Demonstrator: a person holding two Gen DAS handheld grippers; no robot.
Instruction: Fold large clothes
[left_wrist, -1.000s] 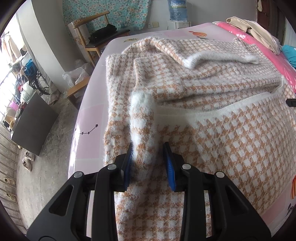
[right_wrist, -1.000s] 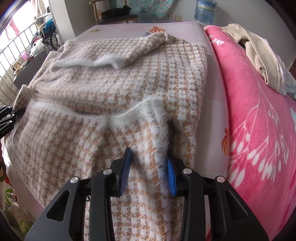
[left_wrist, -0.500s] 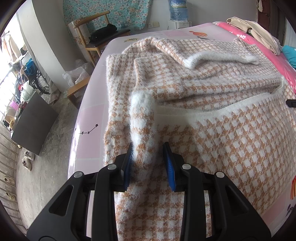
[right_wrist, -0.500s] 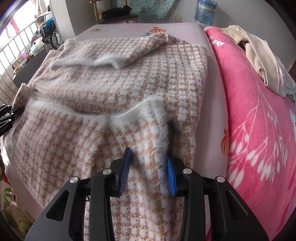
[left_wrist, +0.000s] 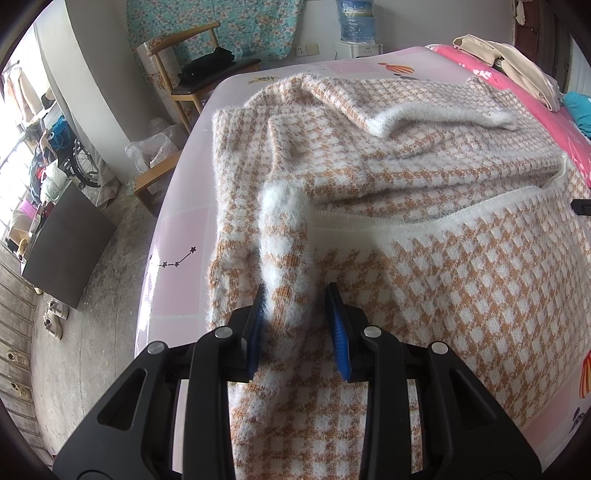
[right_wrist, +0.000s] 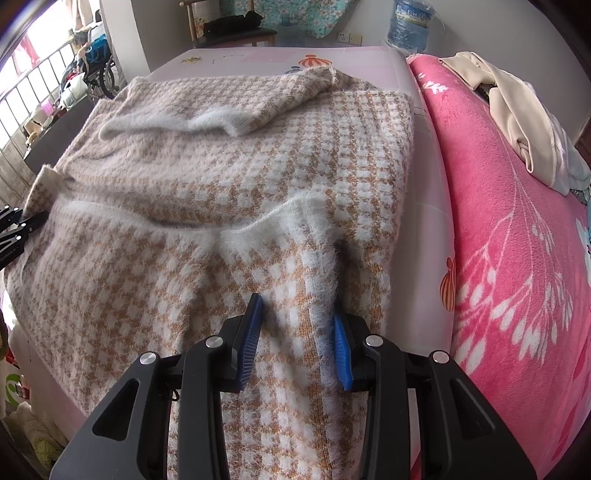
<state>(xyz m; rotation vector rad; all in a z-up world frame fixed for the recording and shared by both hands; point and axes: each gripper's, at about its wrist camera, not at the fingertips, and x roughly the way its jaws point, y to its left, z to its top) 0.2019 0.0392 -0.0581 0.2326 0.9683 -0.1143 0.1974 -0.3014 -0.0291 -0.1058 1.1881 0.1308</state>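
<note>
Change: nothing has moved over the last second; both of my hands sit where they were, the knit lies the same.
Meaning: I read this as a pause mid-fold, with the near hem gathered and the carry across not yet made.
Left gripper (left_wrist: 297, 321): narrowly parted, a raised fuzzy ridge of the sweater (left_wrist: 424, 206) pinched up between the blue pads; it looks gripped.
Right gripper (right_wrist: 297, 328): same narrow gap, a bunched fold of the sweater's white-trimmed hem (right_wrist: 280, 218) between the pads, the fabric pressing the right pad; I take it as held.
Sweater: orange-and-white check knit, spread wide over the bed (left_wrist: 177, 236), one sleeve (left_wrist: 436, 114) folded across it at 12 o'clock, the near part doubled over toward me.
Next: lifting both corners together should carry the hem toward 12 o'clock; the fluffy knit may sag between my hands.
Surface: pale pink sheet with small prints; a bright pink blanket (right_wrist: 517, 258) at 3 o'clock, with cream clothes (right_wrist: 509, 110) heaped on it.
Room: wooden chair (left_wrist: 192, 70) at 11 o'clock, water bottle (right_wrist: 408, 26) against the far wall, a dark cabinet (left_wrist: 62, 254) and shoes on the bare floor at 9 o'clock.
</note>
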